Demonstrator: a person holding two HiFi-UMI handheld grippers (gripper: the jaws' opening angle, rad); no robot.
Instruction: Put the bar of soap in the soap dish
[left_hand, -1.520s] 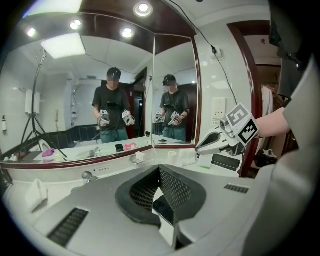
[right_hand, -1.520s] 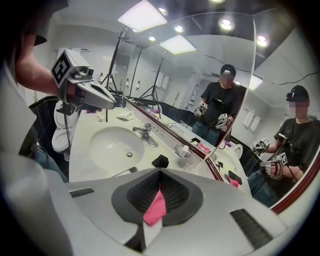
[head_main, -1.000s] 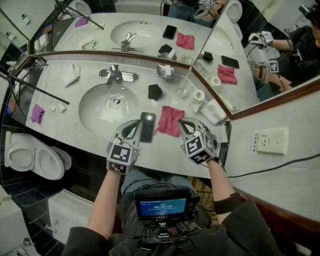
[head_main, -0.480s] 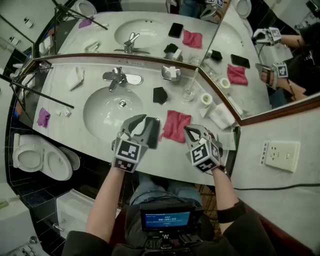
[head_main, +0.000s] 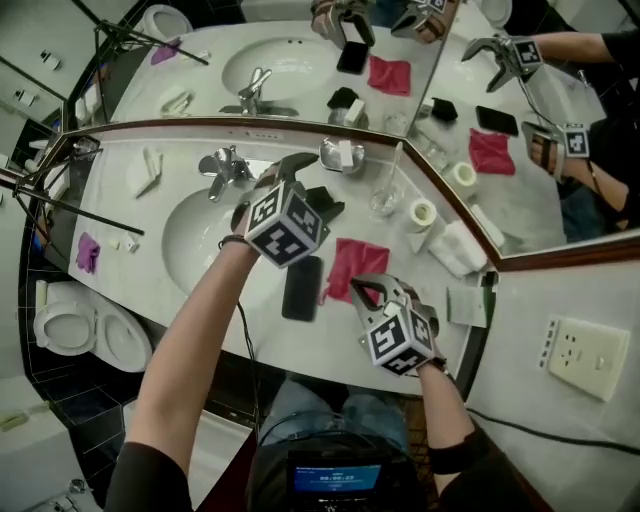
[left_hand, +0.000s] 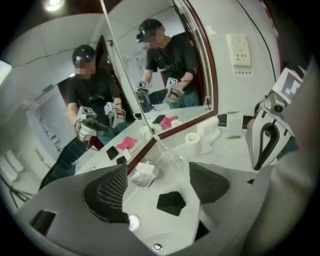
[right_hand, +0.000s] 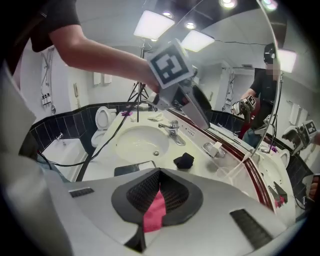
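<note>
A round metal soap dish (head_main: 336, 160) stands by the mirror edge, with a white bar (left_hand: 145, 168) resting in it. A black lump (left_hand: 171, 202) lies on the counter just in front of the dish. My left gripper (head_main: 318, 185) hangs over that lump. Its jaws have just been opening and stand wide, and the lump shows between them, untouched (left_hand: 160, 187). My right gripper (head_main: 362, 287) is shut near the counter's front. Its tips sit over the edge of a pink cloth (head_main: 358, 262), which shows below the closed pads (right_hand: 159, 192).
A black phone (head_main: 302, 288) lies flat between the sink basin (head_main: 200, 228) and the cloth. The faucet (head_main: 225, 162) is behind the basin. A glass (head_main: 383, 200) and paper rolls (head_main: 423, 213) stand right of the dish. Mirrors rise behind the counter.
My left gripper has swung from the front edge by the phone to above the black lump near the dish, and its jaws have opened. The right gripper has sunk a little by the cloth.
</note>
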